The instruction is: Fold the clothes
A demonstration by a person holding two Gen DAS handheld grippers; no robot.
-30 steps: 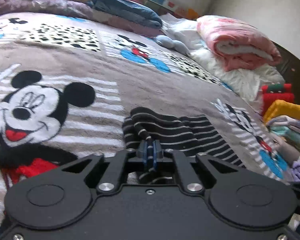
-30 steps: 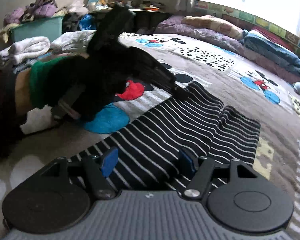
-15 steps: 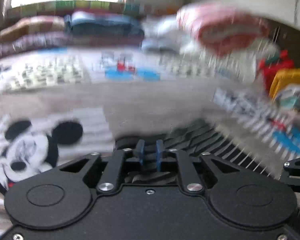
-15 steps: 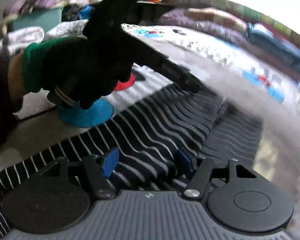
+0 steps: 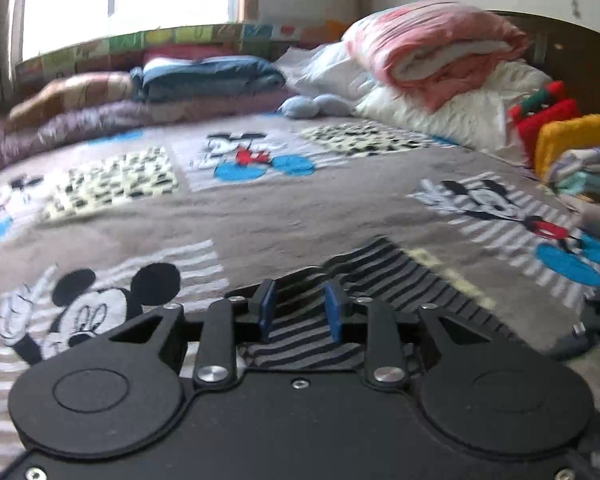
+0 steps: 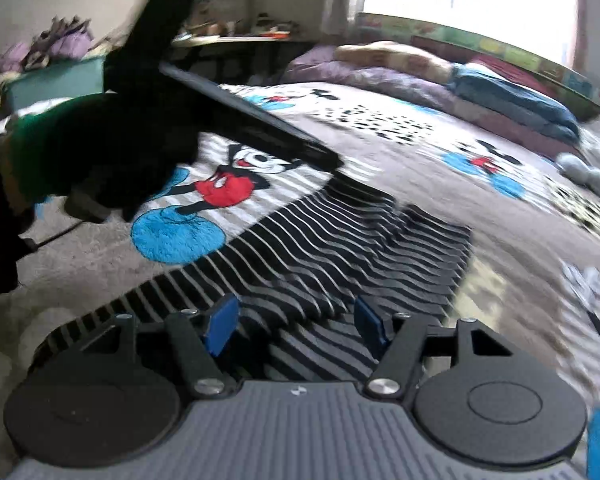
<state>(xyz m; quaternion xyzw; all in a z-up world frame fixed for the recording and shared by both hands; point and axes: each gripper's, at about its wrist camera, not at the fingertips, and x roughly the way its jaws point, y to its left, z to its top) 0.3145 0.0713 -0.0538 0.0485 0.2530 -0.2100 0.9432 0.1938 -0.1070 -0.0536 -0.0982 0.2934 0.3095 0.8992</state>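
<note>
From my left wrist camera, the left gripper stands with its two blue-padded jaws parted and nothing pinched. One black-and-white striped garment, a soft ribbed knit, lies flat between and just ahead of the jaws on the fuzzy cartoon-mouse blanket. Far ahead I count one rolled pink quilt and one folded blue blanket.

From my right wrist camera, the right gripper has its two jaws wide apart, empty. The same striped garment spreads under and beyond them in rippled folds. Ahead-left, one black-gloved hand holds the left gripper, tip at the garment's far edge.
</note>
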